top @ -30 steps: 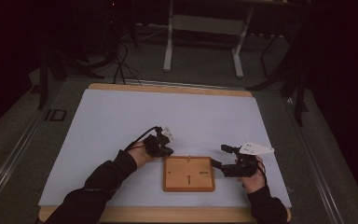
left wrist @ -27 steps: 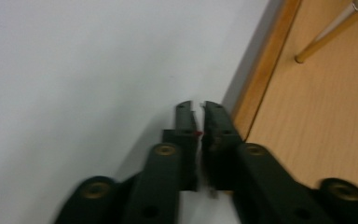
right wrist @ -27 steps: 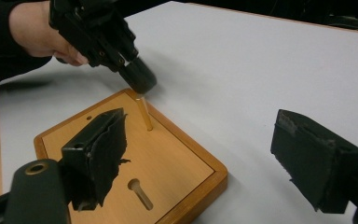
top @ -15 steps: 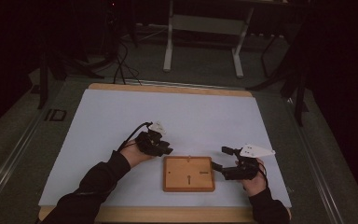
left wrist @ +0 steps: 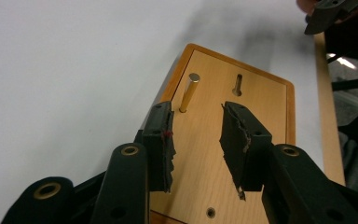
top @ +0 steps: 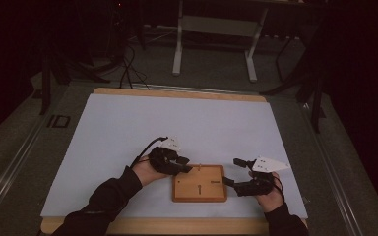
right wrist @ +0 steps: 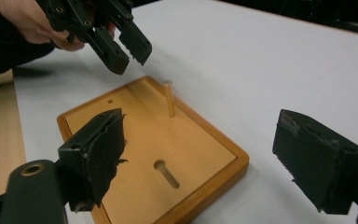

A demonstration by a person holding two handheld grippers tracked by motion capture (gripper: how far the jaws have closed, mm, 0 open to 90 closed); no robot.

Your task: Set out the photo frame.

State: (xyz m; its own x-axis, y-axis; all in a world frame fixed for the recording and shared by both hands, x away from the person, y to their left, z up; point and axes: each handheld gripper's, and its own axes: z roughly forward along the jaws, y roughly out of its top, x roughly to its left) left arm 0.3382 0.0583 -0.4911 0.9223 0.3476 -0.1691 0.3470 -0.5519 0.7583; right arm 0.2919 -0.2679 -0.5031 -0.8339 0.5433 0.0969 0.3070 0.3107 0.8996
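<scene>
An orange-brown wooden board (top: 199,184) with a brass-coloured peg (left wrist: 189,92) lies on a white table (top: 128,128).

High view dim, surroundings near black; white table (top: 128,128) lit from above. Gripper views brighter, near jaws blurred, soft shadows on table.

Wooden board (top: 199,186) with upright peg (right wrist: 169,98)

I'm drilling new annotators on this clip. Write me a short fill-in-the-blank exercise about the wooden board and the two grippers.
1. One thin peg stands ____ on the wooden board.
2. The left gripper hovers above the board, its jaws ____.
3. The right gripper holds ____ between its open jaws.
4. The board lies on a ____ table surface.

Missing words: upright; open; nothing; white
</scene>
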